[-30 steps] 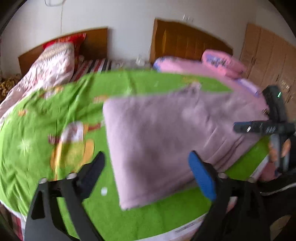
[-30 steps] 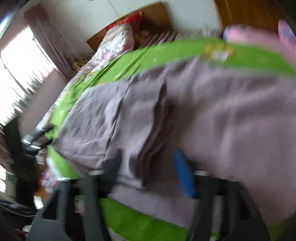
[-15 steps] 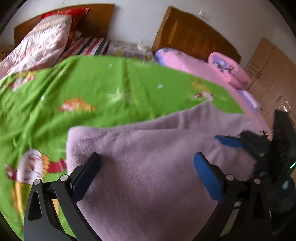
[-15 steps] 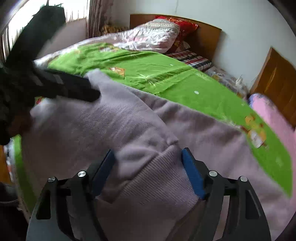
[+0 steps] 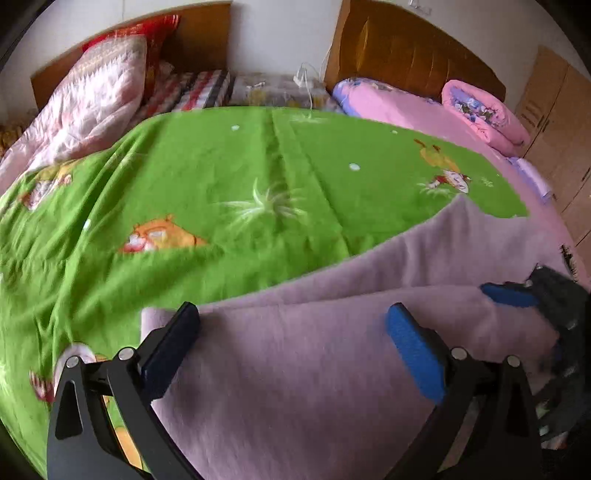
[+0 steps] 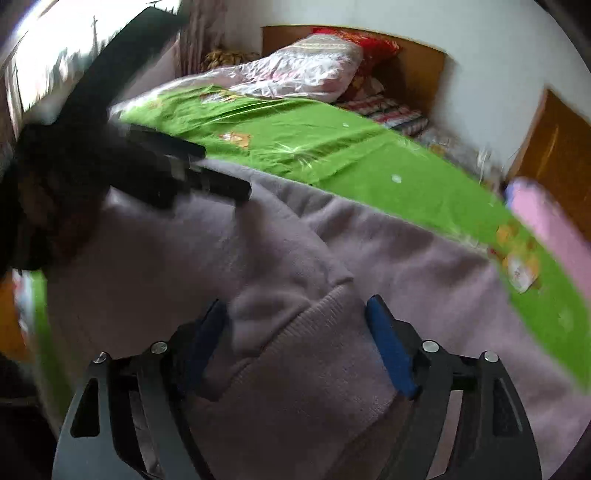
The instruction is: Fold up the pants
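Plain mauve pants (image 5: 314,369) are seen on a bright green bedspread (image 5: 221,177) printed with orange cartoon animals. Far left, a pink-and-white patterned quilt (image 5: 92,99); far right, pink bedding (image 5: 480,110).

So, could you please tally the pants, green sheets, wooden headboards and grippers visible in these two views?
Pants: 1
Green sheet: 1
Wooden headboards: 2
Grippers: 2 (left gripper; right gripper, jaws opening, pants cloth between them)
Total: 6
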`<state>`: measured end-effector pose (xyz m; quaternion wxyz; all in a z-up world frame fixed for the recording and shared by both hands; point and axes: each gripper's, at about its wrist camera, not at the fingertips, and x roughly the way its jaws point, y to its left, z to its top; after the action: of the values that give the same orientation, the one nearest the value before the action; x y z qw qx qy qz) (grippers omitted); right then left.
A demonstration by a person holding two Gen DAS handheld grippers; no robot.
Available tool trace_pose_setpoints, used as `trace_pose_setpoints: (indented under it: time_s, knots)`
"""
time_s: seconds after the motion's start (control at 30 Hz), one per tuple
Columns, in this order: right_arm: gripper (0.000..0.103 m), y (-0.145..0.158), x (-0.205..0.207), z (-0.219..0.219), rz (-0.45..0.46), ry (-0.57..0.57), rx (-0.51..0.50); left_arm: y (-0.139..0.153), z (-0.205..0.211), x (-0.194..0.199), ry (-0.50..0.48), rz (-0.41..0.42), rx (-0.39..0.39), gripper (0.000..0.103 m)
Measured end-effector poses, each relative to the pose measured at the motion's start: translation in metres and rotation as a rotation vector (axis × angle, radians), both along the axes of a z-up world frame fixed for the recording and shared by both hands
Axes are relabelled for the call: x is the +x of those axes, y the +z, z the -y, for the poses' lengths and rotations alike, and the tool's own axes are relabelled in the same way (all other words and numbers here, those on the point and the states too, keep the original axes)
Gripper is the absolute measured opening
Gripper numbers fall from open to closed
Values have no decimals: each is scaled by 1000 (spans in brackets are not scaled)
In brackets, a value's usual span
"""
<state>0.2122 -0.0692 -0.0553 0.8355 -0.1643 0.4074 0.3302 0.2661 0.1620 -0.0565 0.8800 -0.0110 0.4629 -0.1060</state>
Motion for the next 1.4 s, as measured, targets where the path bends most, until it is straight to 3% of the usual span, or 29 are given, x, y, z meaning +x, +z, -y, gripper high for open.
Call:
trace_pose_setpoints:
  time_s: [0.1,0.17,0.27,0.33,0.4,0.43,0.5,0.63,0.73,0.83,0.9,0.97,1.07,1.2,1.4]
  knots:
    - [75,8,2,15,16,-66,-5,8,6,-5,23,19,66,101]
    - [75,22,-12,25,39,-76,21,26,9,-24,53,89,92,101]
    - [76,35,-38,34,62,-50,44,48,18,-65,-6,170,86,101]
    - [76,24,-52,40,24,-44,35,43,22,-79,-31,158,77,101]
    - [78,7,-54,46,-15,-66,12,16,31,-81,-53,84,148,101]
    - [78,2,-50,57,-58,-96,82,0,34,-78,-47,38,200,102]
    - [78,3,-44,70,-115,-150,108,4,43,-77,-36,43,220,101]
    - [79,32,-59,127,-11,-312,105,55,84,-75,-112,162,127,101]
    - [80,35,-68,176,22,-460,77,78,163,-61,-333,180,11,101]
    - [80,30,-71,216,27,-591,39,67,238,-40,-488,140,8,101]
    - [80,22,-75,234,13,-632,56,45,287,-20,-578,74,17,101]
    - [80,7,-74,246,-17,-660,30,12,318,-2,-608,21,78,101]
    - [80,-3,-88,264,-18,-658,72,-15,328,10,-600,-15,86,102]
    - [80,7,-92,282,-51,-684,148,-11,324,7,-606,-26,64,101]
    - [80,39,-42,290,82,-690,85,10,317,5,-548,60,117,101]
